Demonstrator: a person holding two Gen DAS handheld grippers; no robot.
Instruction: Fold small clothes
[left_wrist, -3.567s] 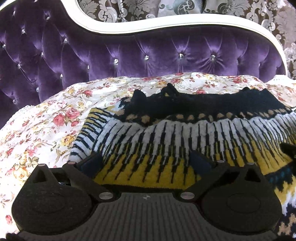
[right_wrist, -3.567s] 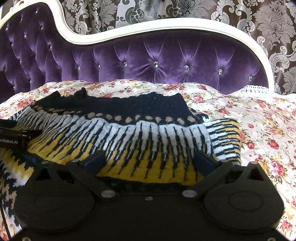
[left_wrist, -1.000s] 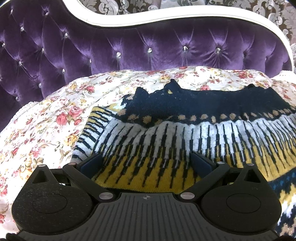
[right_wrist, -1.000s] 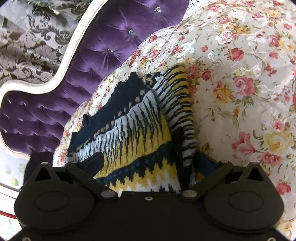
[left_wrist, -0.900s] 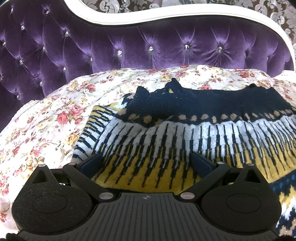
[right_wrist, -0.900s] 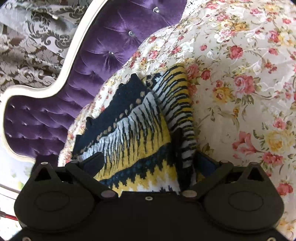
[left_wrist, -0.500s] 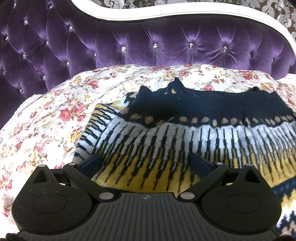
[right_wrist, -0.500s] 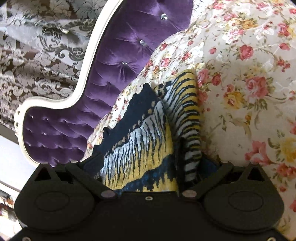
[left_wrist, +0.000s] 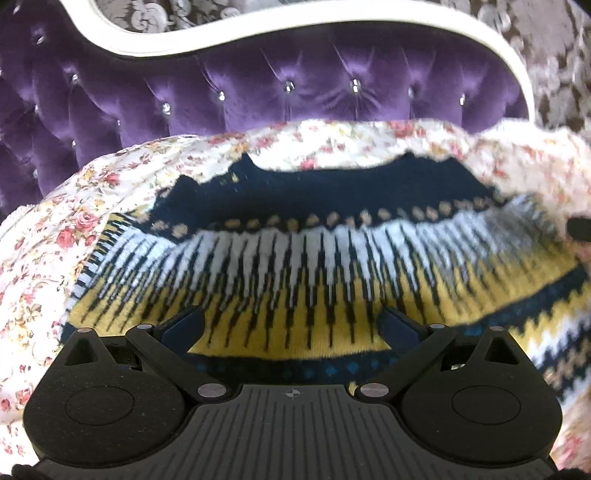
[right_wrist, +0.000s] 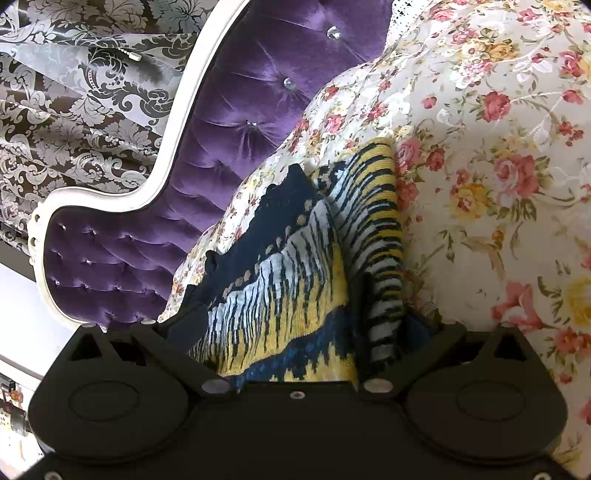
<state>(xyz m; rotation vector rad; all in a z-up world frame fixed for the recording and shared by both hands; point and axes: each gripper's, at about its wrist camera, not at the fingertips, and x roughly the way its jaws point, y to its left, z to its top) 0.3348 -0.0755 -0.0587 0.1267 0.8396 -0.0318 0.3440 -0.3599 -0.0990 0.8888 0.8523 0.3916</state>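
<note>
A small knitted sweater (left_wrist: 314, 266) in navy, white and yellow bands lies spread on a floral bedspread (left_wrist: 44, 229). My left gripper (left_wrist: 291, 325) is open, its fingers wide apart just over the sweater's yellow band. In the right wrist view the sweater (right_wrist: 288, 280) runs between the fingers of my right gripper (right_wrist: 303, 328), which is open and rolled sideways at the sweater's right edge, beside the striped sleeve (right_wrist: 376, 229). The right gripper's tip shows dark at the right edge of the left wrist view (left_wrist: 580, 229).
A purple tufted headboard (left_wrist: 295, 85) with a white curved frame stands behind the bed; it also shows in the right wrist view (right_wrist: 229, 122). Patterned damask wall (right_wrist: 74, 92) lies beyond. Floral bedspread (right_wrist: 498, 166) stretches to the right of the sweater.
The left gripper has drawn back and shifted right over the sweater, with motion blur. The right gripper has tilted a little further; the sleeve stays between its fingers.
</note>
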